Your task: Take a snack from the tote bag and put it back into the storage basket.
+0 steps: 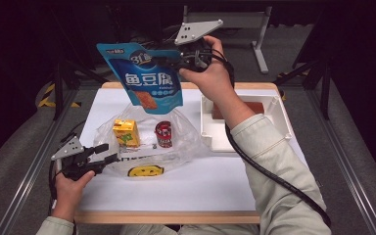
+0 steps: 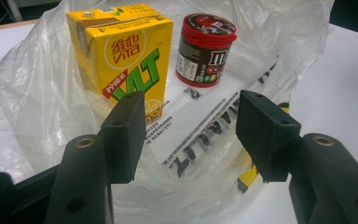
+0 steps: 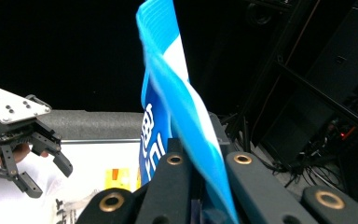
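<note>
Two grippers are at work here. The right gripper (image 1: 176, 62) is up high over the far side of the table (image 1: 200, 186), and its jaws are clamped tight on the top edge of a blue snack pouch (image 1: 147, 81). The pouch hangs down from that pinch in the air, right above the clear plastic bag (image 1: 186, 139). In the right gripper view the blue pouch (image 3: 177, 102) stands up between the two black jaws.

The left gripper (image 1: 108, 154) is low, at the near left edge of the plastic bag. Its jaws are spread apart and grip nothing — in the left gripper view the crinkly bag (image 2: 42, 107) lies between and under them, but the pads do not press on it.

On the bag stand a yellow drink box (image 1: 126, 132) and a small red-lidded candy jar (image 1: 164, 133), side by side and upright. A white tray (image 1: 284, 117) sits to the right, with a brown block (image 1: 247, 107) in it.

What could go wrong? The pouch is only held by a thin strip at its top, so I think it could slip out or swing if the hand moves fast. If it drops, it may knock over the drink box or the jar just below it. The bag is soft and floppy too — with the left jaws not holding it, it could slide or fold.
</note>
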### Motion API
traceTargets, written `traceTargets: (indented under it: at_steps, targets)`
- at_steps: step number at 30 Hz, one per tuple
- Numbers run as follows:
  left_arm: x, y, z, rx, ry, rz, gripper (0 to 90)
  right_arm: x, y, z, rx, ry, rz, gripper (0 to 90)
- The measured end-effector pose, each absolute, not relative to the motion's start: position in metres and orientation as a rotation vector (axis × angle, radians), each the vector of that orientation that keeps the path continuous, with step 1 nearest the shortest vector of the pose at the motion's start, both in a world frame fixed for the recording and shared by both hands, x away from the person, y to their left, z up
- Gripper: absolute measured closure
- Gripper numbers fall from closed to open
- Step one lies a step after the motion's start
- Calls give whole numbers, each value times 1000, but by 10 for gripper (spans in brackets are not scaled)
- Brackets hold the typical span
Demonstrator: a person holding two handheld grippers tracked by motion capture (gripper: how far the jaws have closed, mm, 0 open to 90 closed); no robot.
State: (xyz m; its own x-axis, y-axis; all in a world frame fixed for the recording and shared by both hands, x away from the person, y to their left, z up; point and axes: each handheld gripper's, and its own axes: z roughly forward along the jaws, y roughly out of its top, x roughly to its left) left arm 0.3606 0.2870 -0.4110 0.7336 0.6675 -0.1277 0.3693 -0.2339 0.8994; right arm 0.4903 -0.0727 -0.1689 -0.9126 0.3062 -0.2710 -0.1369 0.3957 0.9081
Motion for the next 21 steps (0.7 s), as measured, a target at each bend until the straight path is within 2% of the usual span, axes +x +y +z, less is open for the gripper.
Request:
traceTargets:
  at_steps: [21]
  targets:
    - [361,286,-412,1859,812,341,434,493,-132,-163,258,2221,1491,899]
